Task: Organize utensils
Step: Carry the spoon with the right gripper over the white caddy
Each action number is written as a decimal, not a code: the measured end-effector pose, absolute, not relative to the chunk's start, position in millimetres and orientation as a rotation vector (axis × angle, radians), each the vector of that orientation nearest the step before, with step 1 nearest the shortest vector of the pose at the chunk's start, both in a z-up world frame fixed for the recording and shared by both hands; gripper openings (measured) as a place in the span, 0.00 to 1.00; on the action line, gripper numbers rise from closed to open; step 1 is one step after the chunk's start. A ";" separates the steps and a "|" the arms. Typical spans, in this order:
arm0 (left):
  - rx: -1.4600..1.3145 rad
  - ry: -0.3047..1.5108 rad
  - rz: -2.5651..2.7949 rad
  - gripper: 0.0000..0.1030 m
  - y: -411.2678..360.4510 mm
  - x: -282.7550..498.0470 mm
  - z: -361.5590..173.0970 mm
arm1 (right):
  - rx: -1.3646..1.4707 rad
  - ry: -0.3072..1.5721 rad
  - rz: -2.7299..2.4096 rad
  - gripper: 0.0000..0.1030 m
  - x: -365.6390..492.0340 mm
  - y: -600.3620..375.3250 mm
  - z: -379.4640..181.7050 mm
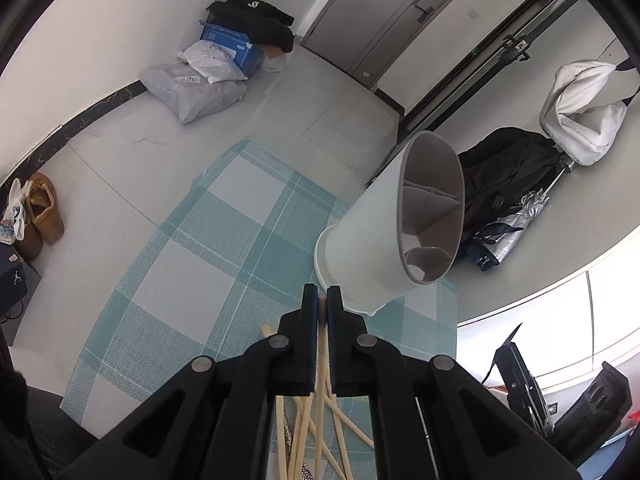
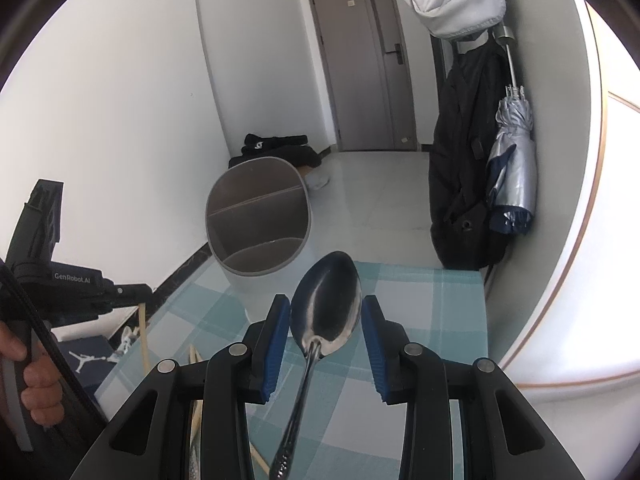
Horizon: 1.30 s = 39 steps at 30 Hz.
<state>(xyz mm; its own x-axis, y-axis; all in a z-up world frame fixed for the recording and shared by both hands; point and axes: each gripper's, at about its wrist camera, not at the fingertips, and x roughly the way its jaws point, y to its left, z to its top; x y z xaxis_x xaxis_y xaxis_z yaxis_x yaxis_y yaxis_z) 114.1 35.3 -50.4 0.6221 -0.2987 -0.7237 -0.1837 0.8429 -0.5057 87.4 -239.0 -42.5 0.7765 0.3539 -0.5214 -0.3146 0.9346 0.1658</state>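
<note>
your left gripper fingers pinch one chopstick by its tip, so it may swing & miss the holder ahead. right gripper fingers sit narrow on the spoon bowl; smooth metal could slip.

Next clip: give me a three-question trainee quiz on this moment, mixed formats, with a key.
1. True or false: the left hand-held gripper is shut on a wooden chopstick.
2. Multiple choice: what sits between the fingers of the right hand-held gripper? A) a fork B) a metal spoon C) a knife
3. Fill in: the white utensil holder standing on the checked mat looks ____ inside (empty or full).

Key: 1 true. 2 B. 3 empty; its divided compartments show no utensils in either wrist view.
</note>
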 end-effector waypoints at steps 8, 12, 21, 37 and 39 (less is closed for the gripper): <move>-0.546 0.802 -0.121 0.01 32.2 104.0 -5.3 | 0.088 0.533 0.348 0.35 81.6 -239.6 -29.6; -0.550 0.753 -0.150 0.01 32.0 104.3 18.1 | 0.101 0.482 0.354 0.35 81.2 -241.6 -11.2; -0.521 0.574 -0.173 0.01 32.4 127.0 84.5 | 0.129 0.368 0.397 0.35 105.5 -235.4 51.6; -0.451 0.343 -0.154 0.01 35.5 191.5 110.5 | 0.042 0.238 0.441 0.35 211.9 -182.3 101.1; -0.448 0.330 -0.149 0.01 38.2 199.2 107.0 | 0.046 0.235 0.443 0.35 225.4 -178.1 96.6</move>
<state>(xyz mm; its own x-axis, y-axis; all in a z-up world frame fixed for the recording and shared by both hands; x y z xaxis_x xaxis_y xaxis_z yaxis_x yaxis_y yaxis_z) 199.2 38.2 107.0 0.9364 -0.2129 -0.2791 0.0693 0.8916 -0.4475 225.4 -178.1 96.6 0.8771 0.4295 -0.2151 -0.4190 0.9030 0.0947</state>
